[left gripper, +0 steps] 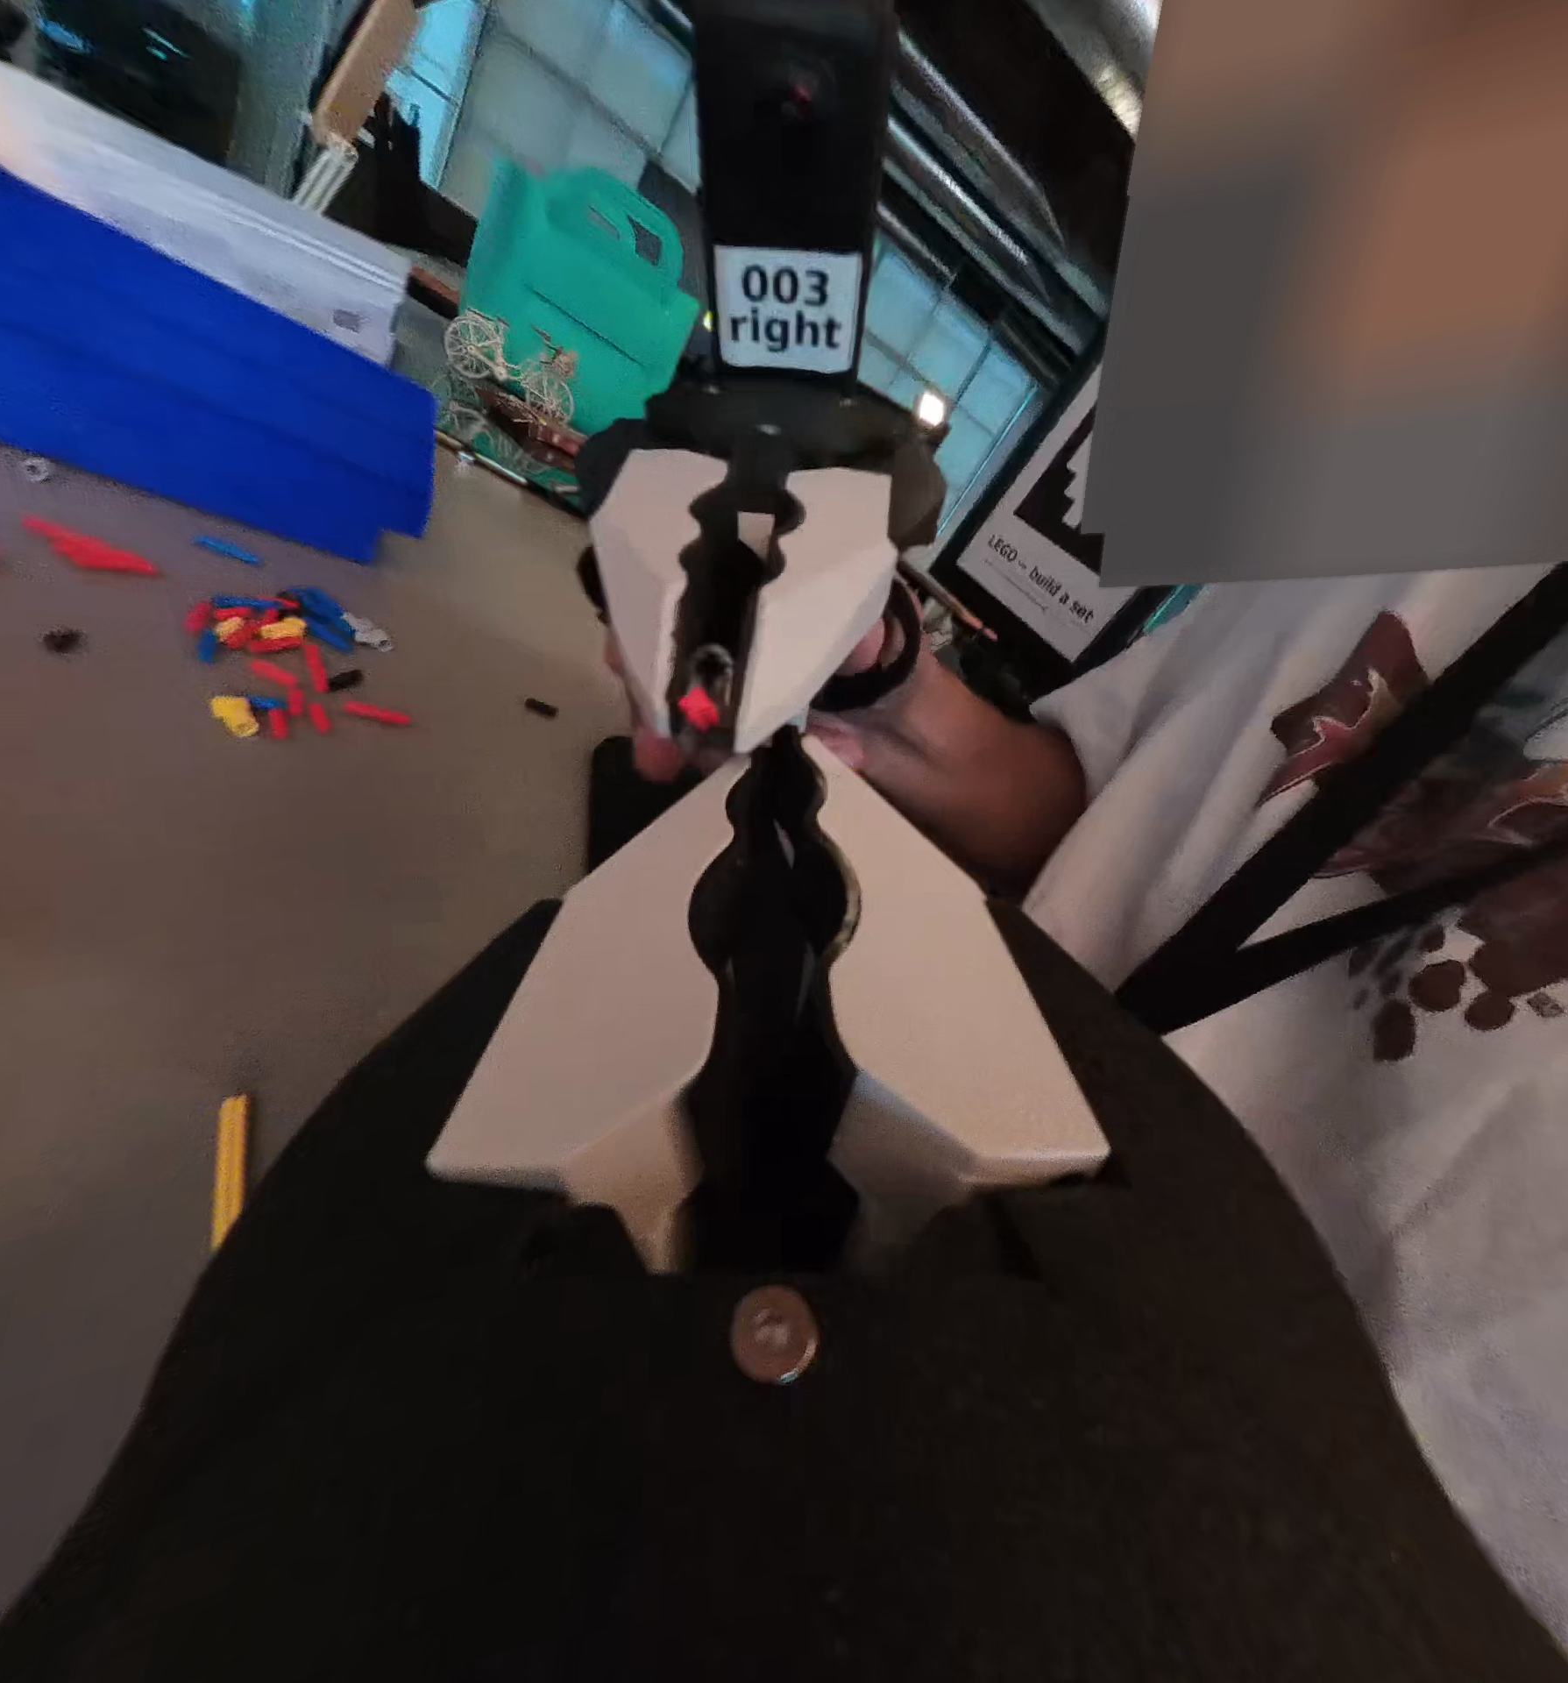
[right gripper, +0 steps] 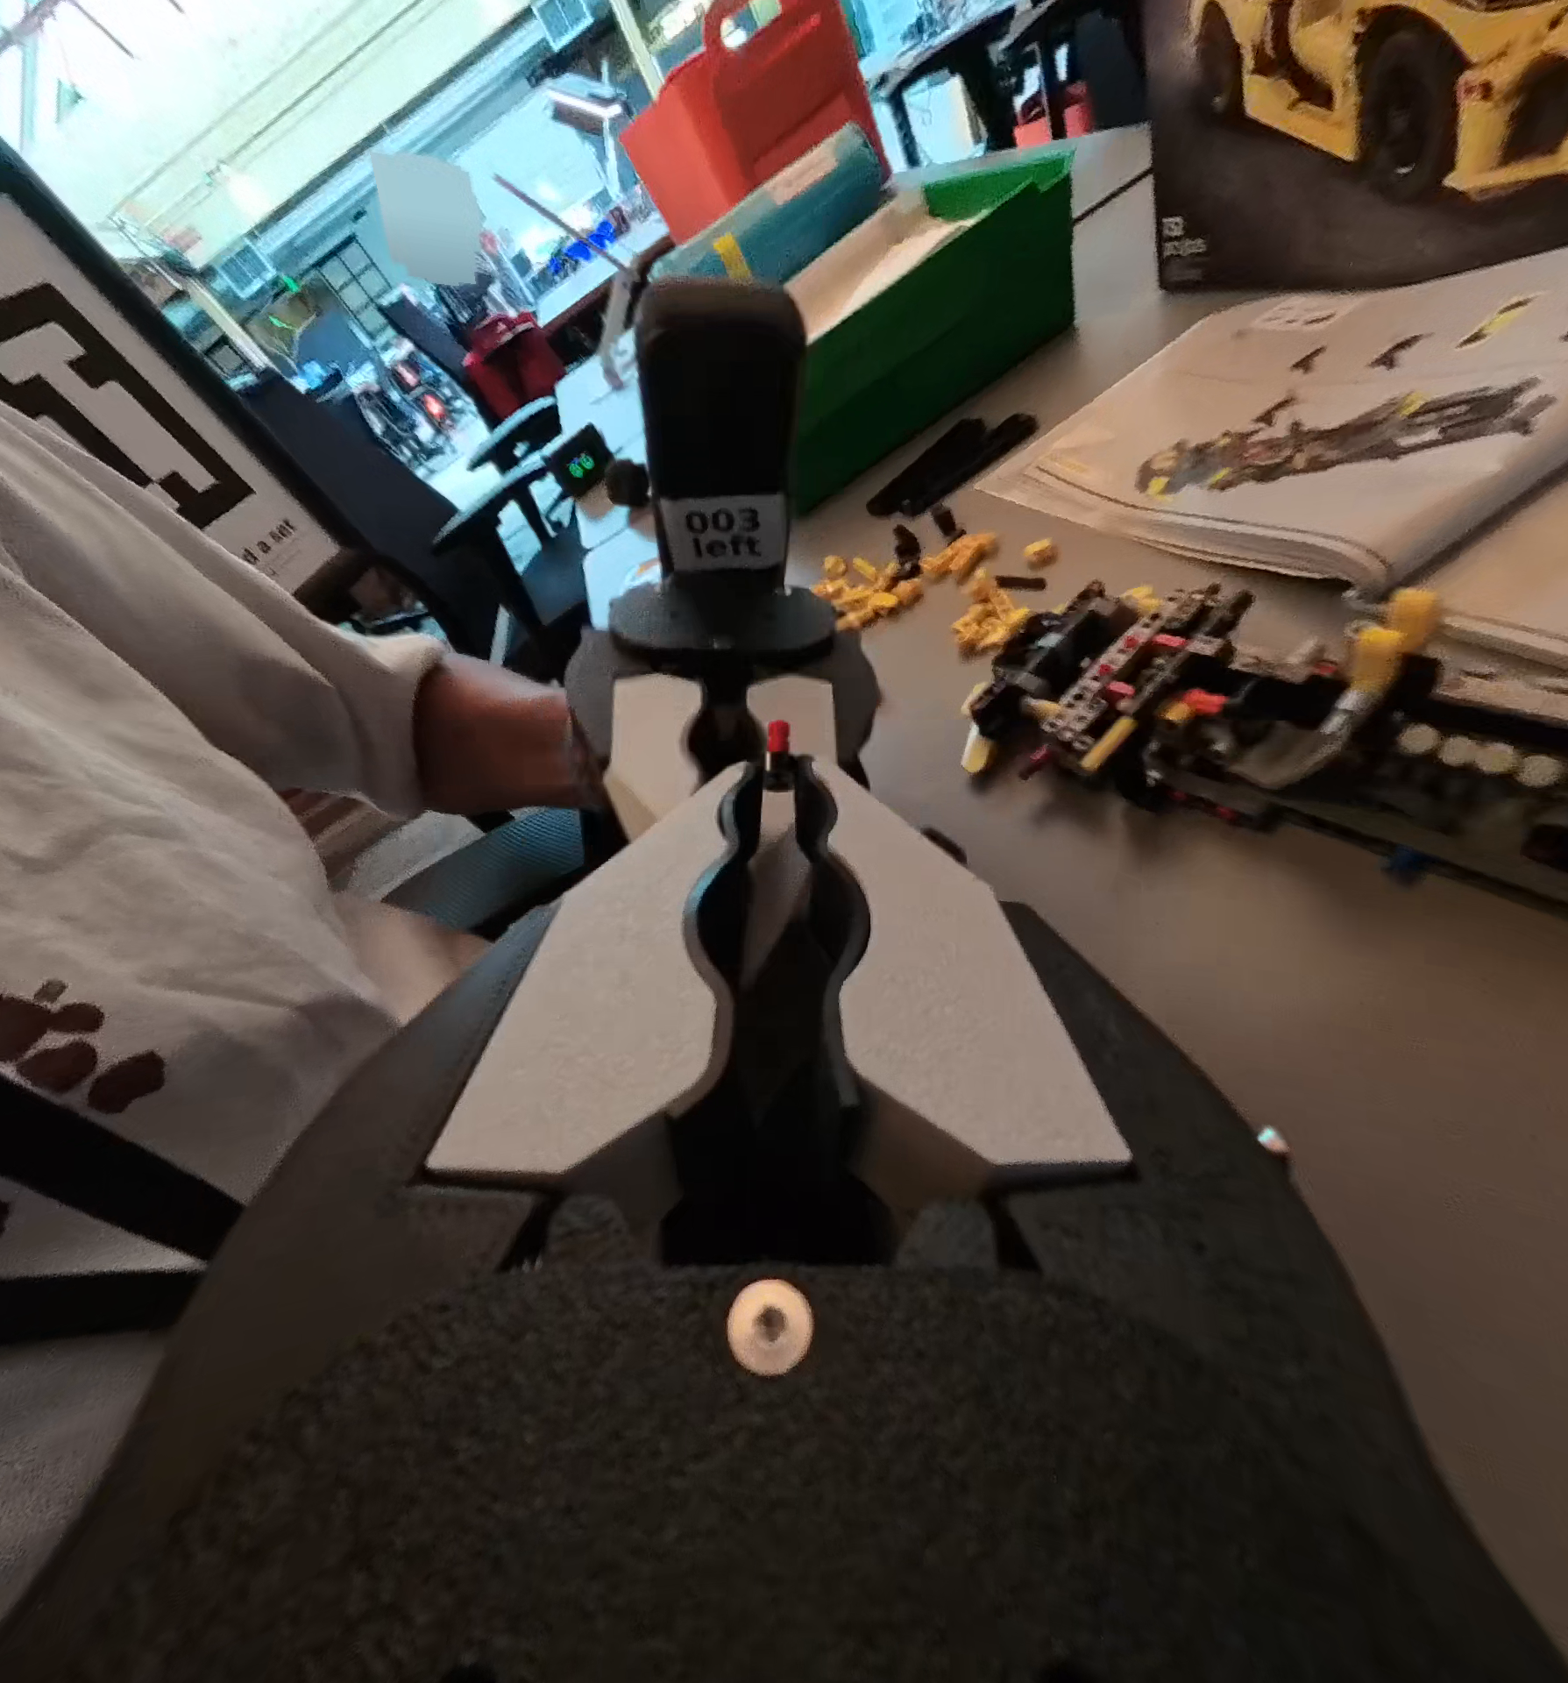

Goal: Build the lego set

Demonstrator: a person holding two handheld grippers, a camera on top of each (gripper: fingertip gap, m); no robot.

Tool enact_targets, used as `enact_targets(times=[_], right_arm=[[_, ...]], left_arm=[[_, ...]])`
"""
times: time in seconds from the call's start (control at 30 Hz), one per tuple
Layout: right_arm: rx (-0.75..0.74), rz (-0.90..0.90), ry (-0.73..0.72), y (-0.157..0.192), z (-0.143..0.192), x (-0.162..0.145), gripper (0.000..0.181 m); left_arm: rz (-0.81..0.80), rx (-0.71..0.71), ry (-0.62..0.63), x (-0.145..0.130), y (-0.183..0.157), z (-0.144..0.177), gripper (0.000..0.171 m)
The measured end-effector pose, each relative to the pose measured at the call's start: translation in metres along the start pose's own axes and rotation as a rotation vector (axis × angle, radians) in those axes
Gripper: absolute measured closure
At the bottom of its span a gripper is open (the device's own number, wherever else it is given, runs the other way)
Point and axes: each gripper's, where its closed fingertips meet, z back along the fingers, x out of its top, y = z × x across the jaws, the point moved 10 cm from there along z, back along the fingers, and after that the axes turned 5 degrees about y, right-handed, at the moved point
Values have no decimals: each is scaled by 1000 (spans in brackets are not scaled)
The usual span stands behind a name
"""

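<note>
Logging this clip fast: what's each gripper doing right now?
Left gripper: shut; whether it holds anything cannot be told.
Right gripper: shut on small red piece.

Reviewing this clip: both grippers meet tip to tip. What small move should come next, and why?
Probably ease the right gripper forward, since its small red pin points at the left gripper, whose tips look shut on something dark that I cannot identify. The two pieces do not look joined yet.
</note>
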Motion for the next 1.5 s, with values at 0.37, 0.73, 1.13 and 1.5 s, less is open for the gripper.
enact_targets(times=[0.37, 0.73, 1.13, 1.5], right_arm=[[-133, -155, -61, -47, 36, -44, 175], [310, -261, -409, -21, -18, -23, 176], [436, -336, -332, -6, -60, -24, 176], [656, -531, -167, -2, -81, -31, 175]], left_arm=[[-71, 362, 199, -5, 9, 37, 167], [61, 240, -183, -2, -11, 40, 160], [-193, 506, -174, -13, -45, 63, 160], [-788, 829, 180, -17, -82, 66, 160]])
